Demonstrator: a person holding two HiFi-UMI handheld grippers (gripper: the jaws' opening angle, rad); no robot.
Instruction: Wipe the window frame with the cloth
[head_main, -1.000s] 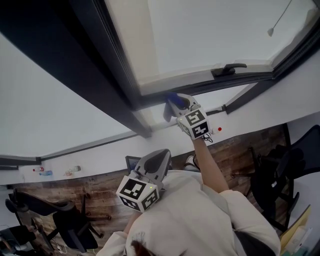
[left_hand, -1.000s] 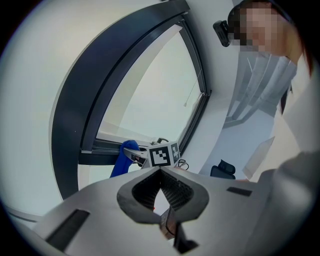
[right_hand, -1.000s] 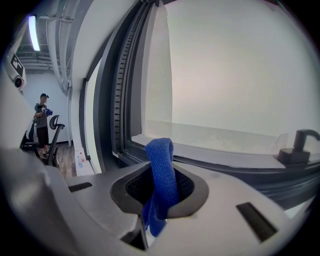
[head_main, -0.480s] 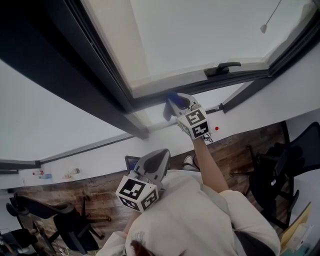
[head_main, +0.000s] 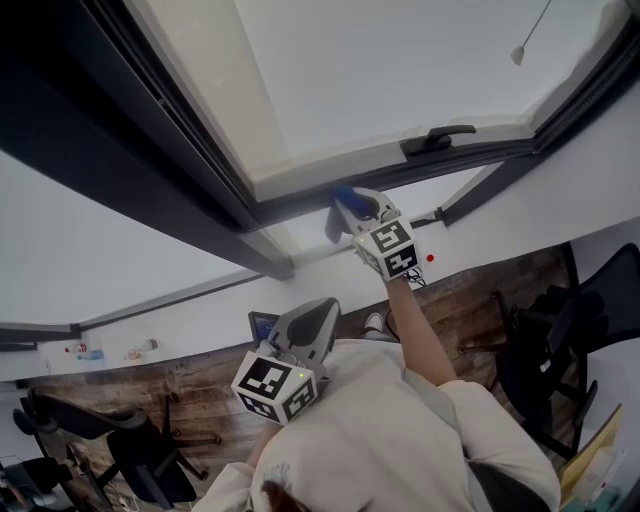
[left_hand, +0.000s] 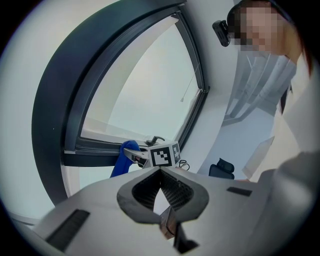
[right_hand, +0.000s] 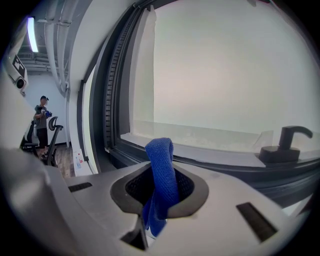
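My right gripper (head_main: 345, 207) is raised to the dark window frame (head_main: 300, 200) and is shut on a blue cloth (head_main: 338, 212). In the right gripper view the blue cloth (right_hand: 161, 177) stands up between the jaws, just short of the frame's lower rail (right_hand: 210, 162). The left gripper view shows the blue cloth (left_hand: 122, 157) hanging against the window frame (left_hand: 90, 150). My left gripper (head_main: 312, 322) is held low near my chest; its jaws are shut with nothing in them (left_hand: 161, 192).
A black window handle (head_main: 438, 138) sits on the frame to the right of the cloth, and shows as a handle (right_hand: 285, 142) in the right gripper view. Office chairs (head_main: 555, 330) stand on the wooden floor. A person (right_hand: 41, 122) stands far off.
The window frame has shifted slightly up and left in the head view. Both grippers hold nearly the same place, the cloth still at the frame's lower rail.
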